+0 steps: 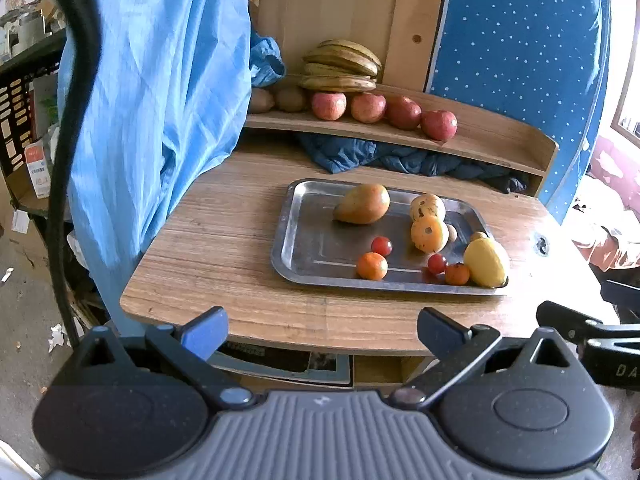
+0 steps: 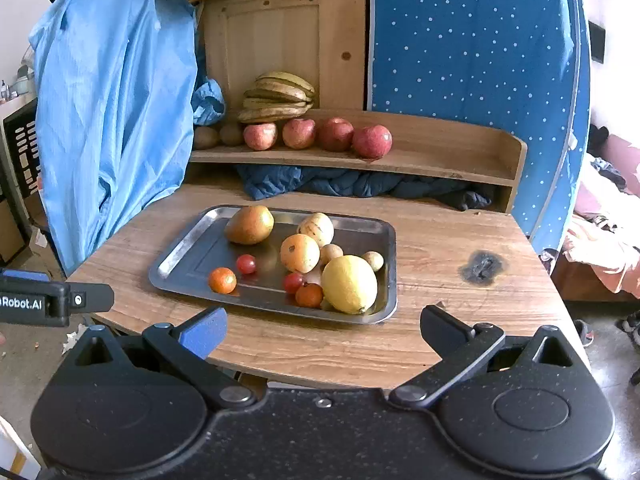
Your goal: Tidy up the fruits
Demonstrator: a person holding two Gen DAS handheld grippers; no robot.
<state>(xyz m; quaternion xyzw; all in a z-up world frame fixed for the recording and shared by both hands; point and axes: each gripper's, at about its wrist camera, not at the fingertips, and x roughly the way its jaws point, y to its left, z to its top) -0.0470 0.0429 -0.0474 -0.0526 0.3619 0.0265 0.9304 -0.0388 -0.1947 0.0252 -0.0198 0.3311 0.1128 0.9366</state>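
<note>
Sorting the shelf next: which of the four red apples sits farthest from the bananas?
The rightmost apple, at the row's open end; the other three lie between it and the bananas.

A wooden table [image 2: 440,240] carries a steel tray [image 2: 180,256] and dark blue cloth [image 2: 360,186].

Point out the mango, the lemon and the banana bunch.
mango [image 2: 249,225], right wrist view, middle of its skin.
lemon [image 2: 349,284], right wrist view, centre of its side.
banana bunch [image 1: 340,66], left wrist view, middle bananas.

Ahead of the right gripper [image 2: 322,330], whose jaws are spread wide with nothing between them, a metal tray [image 2: 180,254] of mixed fruit is seen. A lemon [image 2: 349,284] lies nearest.
</note>
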